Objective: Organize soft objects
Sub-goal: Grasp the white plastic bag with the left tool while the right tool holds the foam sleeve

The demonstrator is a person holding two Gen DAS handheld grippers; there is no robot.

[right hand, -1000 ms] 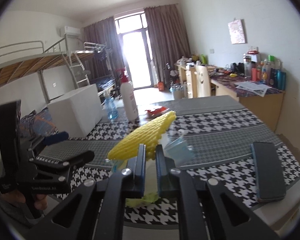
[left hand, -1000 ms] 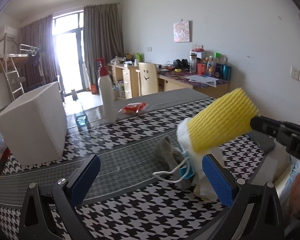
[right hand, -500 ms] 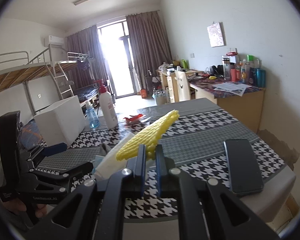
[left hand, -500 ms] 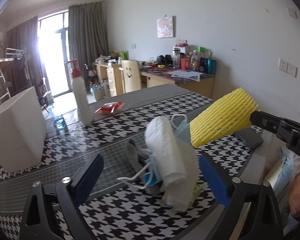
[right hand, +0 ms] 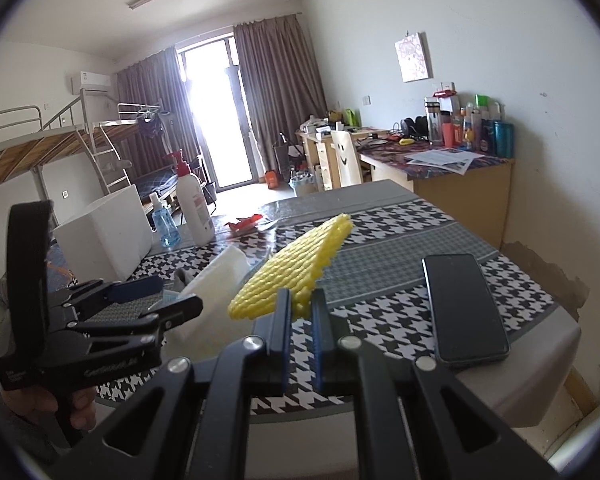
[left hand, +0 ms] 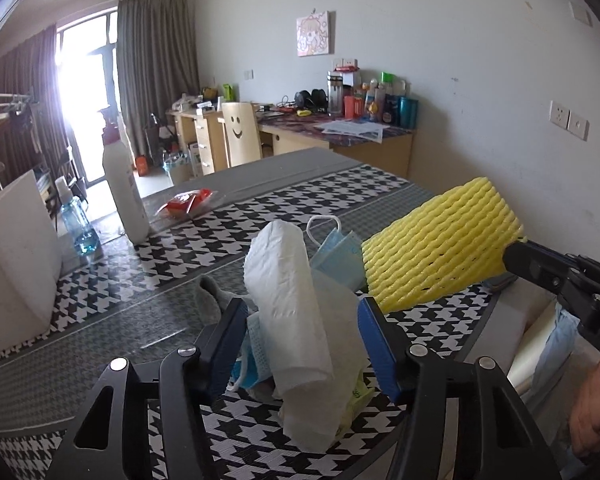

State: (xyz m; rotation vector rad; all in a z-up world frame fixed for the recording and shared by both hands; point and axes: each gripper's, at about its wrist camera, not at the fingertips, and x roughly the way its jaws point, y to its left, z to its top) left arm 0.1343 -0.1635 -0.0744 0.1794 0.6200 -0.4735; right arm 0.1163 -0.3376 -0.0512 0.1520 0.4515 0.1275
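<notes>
A pile of soft things lies on the houndstooth table (left hand: 228,240): a white tissue roll (left hand: 288,292), blue face masks (left hand: 338,256), a grey sock (left hand: 210,296) and a thin plastic bag. My left gripper (left hand: 305,340) straddles this pile. Its jaws are closing, the blue pads stand right at the pile's sides, and I see no squeeze. My right gripper (right hand: 302,304) is shut on a yellow foam net sleeve (right hand: 296,268), held in the air just right of the pile. The same sleeve (left hand: 436,240) shows in the left wrist view.
A black phone (right hand: 464,308) lies near the table's right edge. A white foam box (left hand: 12,256), a small blue bottle (left hand: 76,224), a white pump bottle (left hand: 124,196) and a red packet (left hand: 186,204) stand farther back. A hand (left hand: 592,408) holds the right gripper's handle.
The left gripper has moved up to the pile and its jaws have narrowed from wide apart to close around it. The right gripper, still holding the yellow sleeve, drifted slightly.
</notes>
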